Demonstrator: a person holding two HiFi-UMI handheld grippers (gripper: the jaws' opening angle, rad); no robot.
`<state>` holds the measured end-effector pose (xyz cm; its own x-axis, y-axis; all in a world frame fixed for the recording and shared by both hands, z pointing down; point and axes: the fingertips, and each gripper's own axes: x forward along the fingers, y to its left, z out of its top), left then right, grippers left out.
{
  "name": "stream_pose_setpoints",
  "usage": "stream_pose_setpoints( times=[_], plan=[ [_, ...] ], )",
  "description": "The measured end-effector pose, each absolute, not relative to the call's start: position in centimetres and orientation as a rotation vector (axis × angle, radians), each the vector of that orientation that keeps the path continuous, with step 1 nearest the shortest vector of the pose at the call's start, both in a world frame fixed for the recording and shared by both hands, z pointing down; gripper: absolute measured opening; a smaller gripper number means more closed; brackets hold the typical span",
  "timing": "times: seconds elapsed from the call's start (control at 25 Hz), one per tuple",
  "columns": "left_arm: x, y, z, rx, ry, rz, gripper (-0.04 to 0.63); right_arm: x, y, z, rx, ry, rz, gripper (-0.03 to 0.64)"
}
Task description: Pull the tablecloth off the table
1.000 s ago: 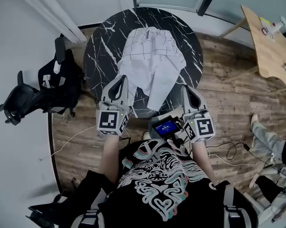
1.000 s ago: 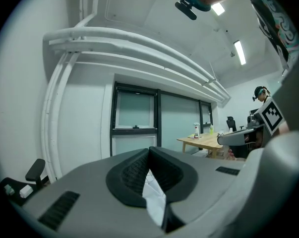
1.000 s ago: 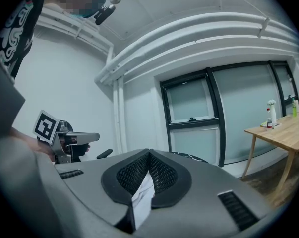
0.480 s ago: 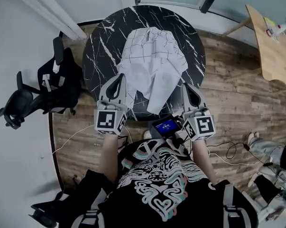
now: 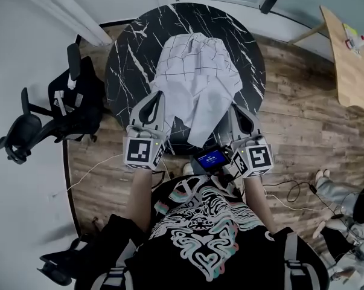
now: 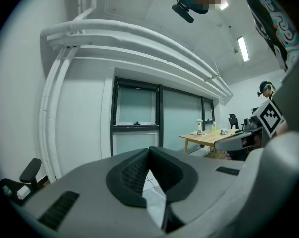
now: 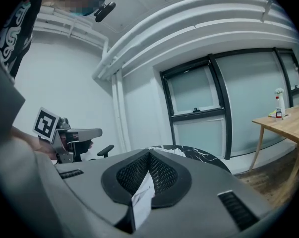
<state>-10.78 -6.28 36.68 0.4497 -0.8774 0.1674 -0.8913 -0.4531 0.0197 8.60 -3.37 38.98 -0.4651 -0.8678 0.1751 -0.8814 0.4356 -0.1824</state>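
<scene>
A white tablecloth with a thin dark grid lies bunched on the round black marble table, one flap hanging over the near edge. My left gripper is shut on the cloth's left near edge; a strip of cloth shows between its pads. My right gripper is shut on the right near edge, with a fold of cloth pinched between its pads. Both grippers point away from the person over the table's near rim.
A black office chair stands left of the table. A wooden table with bottles is at the right. Cables lie on the wood floor. A small screen device sits at the person's chest, and another person's leg shows at right.
Both grippers have drawn slightly back toward the person with the cloth. The cloth has slid a little toward the near edge of the table.
</scene>
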Motion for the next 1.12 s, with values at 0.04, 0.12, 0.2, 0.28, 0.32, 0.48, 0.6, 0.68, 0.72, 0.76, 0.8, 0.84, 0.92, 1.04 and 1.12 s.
stream_pose_setpoints(
  times=[0.04,0.12,0.2,0.28,0.32,0.48,0.6,0.68,0.72,0.76,0.8,0.84,0.92,1.04,1.12],
  plan=[
    [-10.7,-6.5,36.8,2.583,-1.58,0.203,0.02,8.5,-3.5,39.1,1.589,-2.614,0.386,0.028],
    [-10.6,-6.8,37.1,2.578,-1.577,0.205,0.021,8.5,-3.9,39.4,1.583,-2.609,0.39,0.028],
    [-10.5,-7.2,37.5,2.57,-1.573,0.209,0.021,8.6,-4.4,39.8,1.577,-2.6,0.401,0.028],
    [-10.6,-7.6,37.9,2.562,-1.574,0.217,0.021,8.8,-4.9,40.3,1.566,-2.593,0.427,0.028],
    [-10.6,-7.9,38.1,2.557,-1.581,0.223,0.021,8.9,-5.1,40.5,1.563,-2.589,0.44,0.028],
    [-10.7,-8.6,39.1,2.531,-1.608,0.242,0.018,9.4,-6.0,41.6,1.557,-2.565,0.476,0.028],
    [-10.5,-9.1,39.8,2.524,-1.605,0.256,0.018,9.7,-6.5,42.4,1.556,-2.559,0.499,0.028],
    [-10.5,-9.5,40.0,2.518,-1.615,0.266,0.018,9.7,-7.0,42.5,1.555,-2.563,0.508,0.028],
    [-10.5,-9.8,40.1,2.516,-1.621,0.271,0.019,9.8,-7.2,42.6,1.556,-2.562,0.514,0.028],
    [-10.4,-10.1,40.1,2.515,-1.627,0.274,0.019,9.9,-7.5,42.7,1.558,-2.559,0.521,0.028],
    [-10.4,-10.4,40.1,2.516,-1.632,0.277,0.02,10.0,-7.8,42.8,1.561,-2.556,0.526,0.028],
    [-10.4,-10.7,40.0,2.518,-1.636,0.28,0.02,10.0,-8.1,42.8,1.561,-2.555,0.53,0.028],
    [-10.3,-11.3,39.8,2.528,-1.647,0.287,0.02,10.0,-8.6,42.8,1.547,-2.558,0.534,0.028],
    [-10.3,-12.1,40.1,2.527,-1.653,0.304,0.02,9.9,-9.4,42.9,1.524,-2.558,0.534,0.028],
    [-10.3,-12.6,40.7,2.51,-1.647,0.314,0.021,10.2,-10.0,43.0,1.53,-2.551,0.541,0.028]
  ],
)
